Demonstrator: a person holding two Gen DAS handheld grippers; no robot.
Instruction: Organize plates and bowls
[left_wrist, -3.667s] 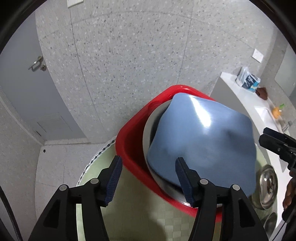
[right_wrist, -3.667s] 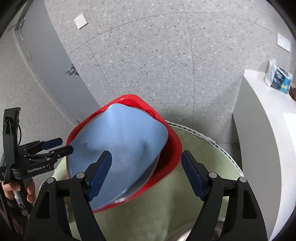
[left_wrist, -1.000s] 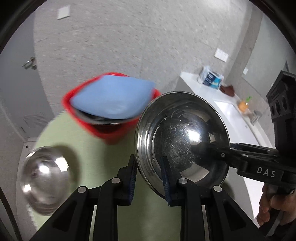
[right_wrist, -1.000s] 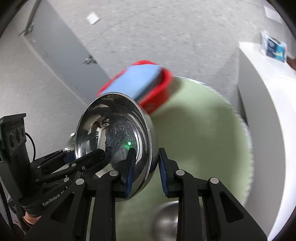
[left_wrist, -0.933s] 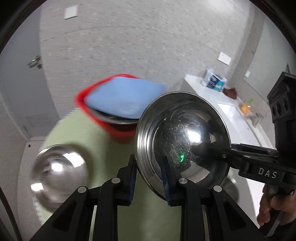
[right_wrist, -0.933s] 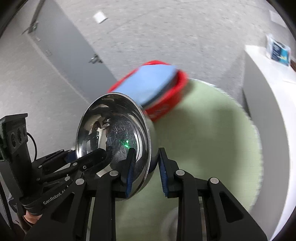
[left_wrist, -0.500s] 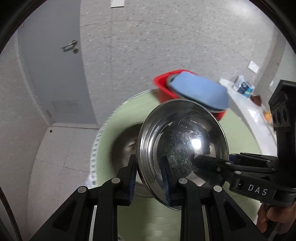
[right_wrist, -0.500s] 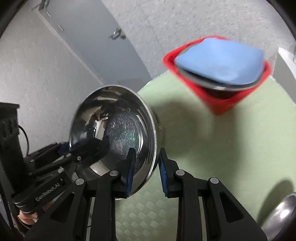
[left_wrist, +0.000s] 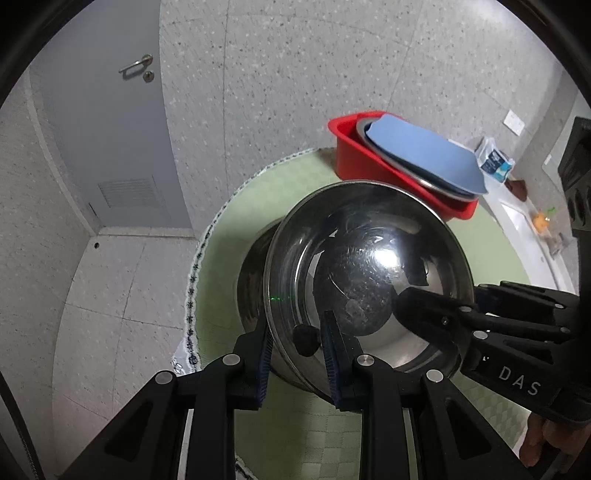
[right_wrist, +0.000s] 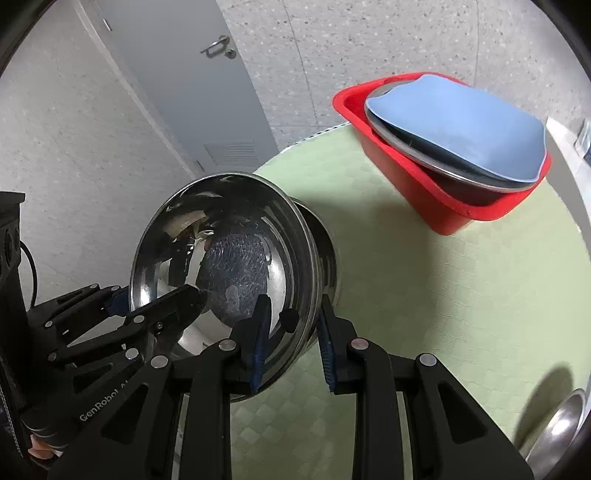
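Tabletop (left_wrist: 325, 435): round, covered in a pale green checked cloth with a patterned white edge, standing near a speckled grey wall and a grey door (left_wrist: 107, 122). Red tub (right_wrist: 406, 173): rectangular plastic, at the far side of the tabletop, holding a metal dish whose rim shows under a blue plate (right_wrist: 458, 125); the plate is matte, roughly square with rounded corners, and tilted, its edge overhanging the tub. Steel bowl (left_wrist: 369, 273): round, deep, polished stainless, inside mirror-bright with fine scratches and a dull scuffed patch at the bottom, thin rolled rim; held tilted just above the near left part of the tabletop, directly over a second steel bowl (left_wrist: 255, 269) that sits on the cloth, of which only a crescent of wall shows; whether the two touch cannot be told. Third steel dish (right_wrist: 561, 424): partly visible at the lower right edge of the right wrist view, on the cloth, well apart from the others. Left tool (left_wrist: 295, 350): black arms with blue pads, clenched on the held bowl's rim at its near left side, one pad inside and one outside. Right tool (right_wrist: 290, 339): same build, clenched on the opposite rim of the same bowl, one pad within and one without. A person's fingers (left_wrist: 535, 443) show at the grip of the right tool.
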